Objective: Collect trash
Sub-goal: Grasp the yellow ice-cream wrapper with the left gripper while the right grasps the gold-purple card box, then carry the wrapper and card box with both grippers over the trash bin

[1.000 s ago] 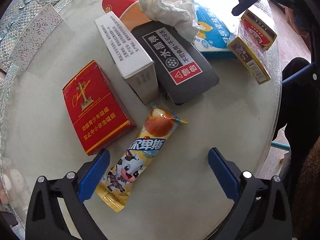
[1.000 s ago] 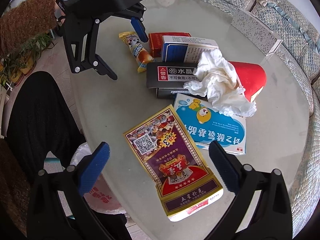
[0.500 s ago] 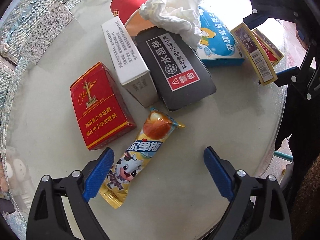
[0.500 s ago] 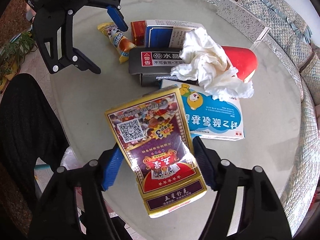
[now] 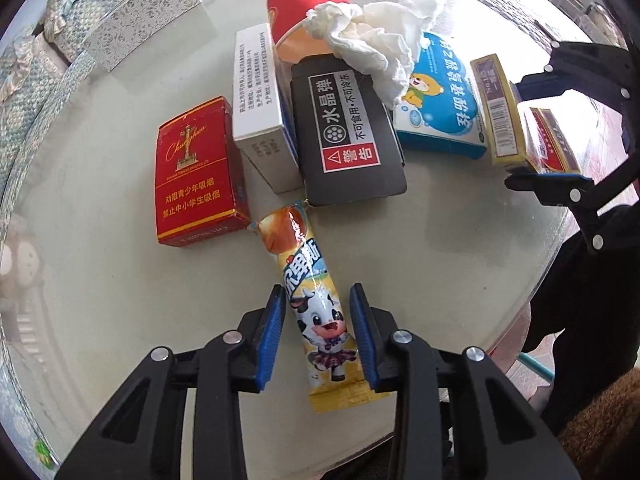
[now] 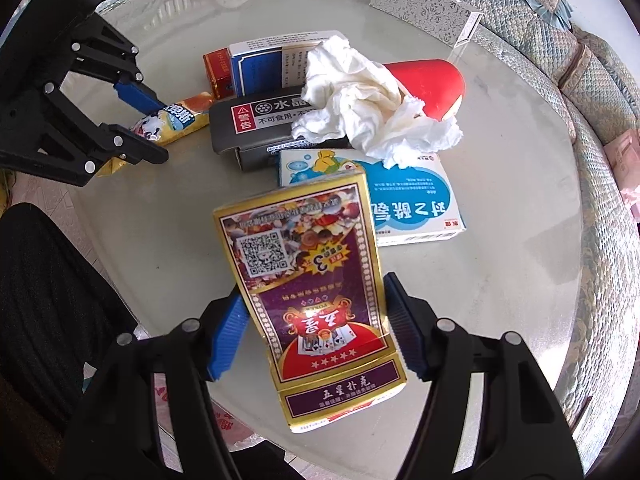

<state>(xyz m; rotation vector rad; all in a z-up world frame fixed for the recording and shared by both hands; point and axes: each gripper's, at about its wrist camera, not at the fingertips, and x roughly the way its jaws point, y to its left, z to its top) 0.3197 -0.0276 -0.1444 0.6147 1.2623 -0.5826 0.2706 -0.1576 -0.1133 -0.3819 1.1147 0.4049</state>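
A yellow snack wrapper with a cartoon cow lies on the round glass table. My left gripper points down over it. Its jaws are closing, with the wrapper between the blue pads and a thin gap still showing. The right wrist view shows that gripper astride the wrapper. My right gripper is shut on a gold and purple playing-card box, which is tilted up off the glass. In the left wrist view the box stands on edge between the right gripper's fingers.
A red cigarette pack, white carton, black box, crumpled tissue, blue-and-white box and red cup crowd the middle. A silver patterned box sits at the far rim. A plastic bag hangs below the near edge.
The left jaws have narrowed from wide open to just around the snack wrapper, and the gripper rolled in line with it. The right gripper closed on the card box and tipped it up.
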